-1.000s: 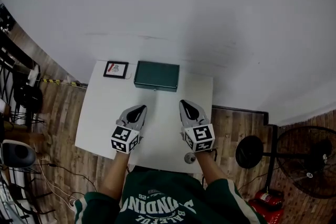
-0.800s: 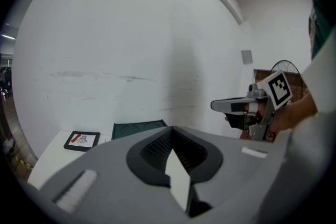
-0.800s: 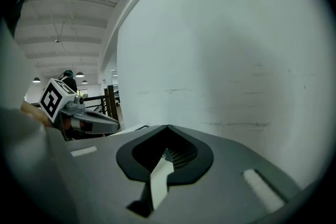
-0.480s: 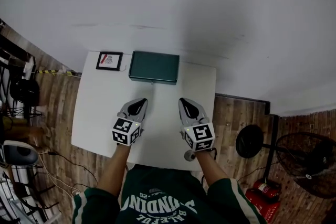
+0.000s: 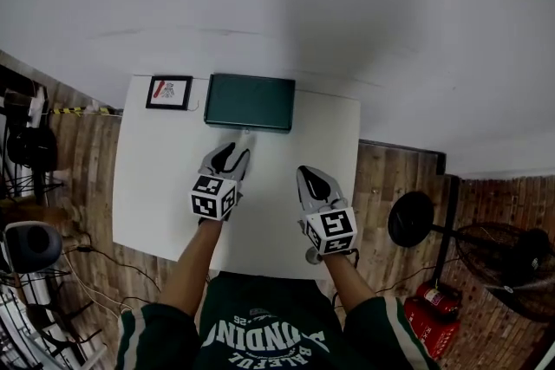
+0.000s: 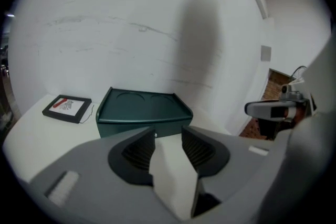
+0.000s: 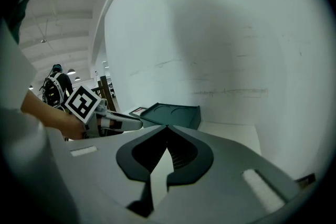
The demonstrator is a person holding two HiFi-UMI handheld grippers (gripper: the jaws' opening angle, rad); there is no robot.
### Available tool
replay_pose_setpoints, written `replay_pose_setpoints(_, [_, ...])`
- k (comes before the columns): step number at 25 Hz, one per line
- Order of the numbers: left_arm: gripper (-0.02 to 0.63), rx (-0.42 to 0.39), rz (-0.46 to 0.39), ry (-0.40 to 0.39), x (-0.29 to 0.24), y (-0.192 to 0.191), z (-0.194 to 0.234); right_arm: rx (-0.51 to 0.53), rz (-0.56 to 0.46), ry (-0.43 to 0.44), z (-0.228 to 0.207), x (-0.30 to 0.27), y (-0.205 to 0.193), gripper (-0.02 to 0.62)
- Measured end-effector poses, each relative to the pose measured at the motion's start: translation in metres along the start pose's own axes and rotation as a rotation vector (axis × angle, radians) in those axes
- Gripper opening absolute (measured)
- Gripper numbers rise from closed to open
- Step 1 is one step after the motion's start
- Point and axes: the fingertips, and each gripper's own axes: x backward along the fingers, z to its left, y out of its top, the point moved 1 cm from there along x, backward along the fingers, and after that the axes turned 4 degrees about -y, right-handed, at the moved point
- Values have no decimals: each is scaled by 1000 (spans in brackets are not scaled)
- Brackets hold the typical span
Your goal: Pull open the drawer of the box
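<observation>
- Finding the box (image 5: 250, 101) sitting at the far edge of the table (image 5: 156, 186), back toward the wall, with its drawer (image 6: 128, 127) facing the person and appearing fully shut.
- Noting a small knob (image 5: 245, 132) projecting from the middle of the box's near side.
- Recording the left gripper (image 5: 234, 148) hovering just in front of the box, aiming at the knob but not yet around it. Jaws having just been opening, now standing apart with nothing between them.
- Recording the right gripper (image 5: 308, 178) hanging further back from the box, off toward its right end. Jaws pressing together on nothing.
- Judging the step in hand as the approach to the knob, with the pull not yet begun.
- Flagging the knob as a small target: jaws closing slightly off line would likely be pinching air, or slipping off once the pull starts.
- Flagging the box as standing free, with nothing bracing it: pulling on a stiff drawer would likely be dragging the whole box toward the person instead of opening it.
- Flagging a slanted or upward pull as likely to be tilting the box or binding the drawer.
- Noting a framed card (image 5: 169, 91) lying just left of the box, at risk only if the box slides sideways.
</observation>
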Motion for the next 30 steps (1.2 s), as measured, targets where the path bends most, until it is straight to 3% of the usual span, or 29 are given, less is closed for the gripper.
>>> replay_pose_setpoints(7, [167, 177, 95, 18, -48, -23, 31, -17, 32, -28, -7, -2, -9, 2])
replay_pose_setpoints(16, [166, 356, 138, -4, -79, -37, 47, -37, 83, -67, -17, 4, -27, 2])
replay_pose_setpoints(19, [126, 373, 121, -9, -79, -36, 47, -53, 88, -80, -16, 7, -31, 2])
replay_pose_setpoints(30, [124, 394, 160, -22, -60, -53, 35, -105, 95, -106, -6, 12, -41, 2])
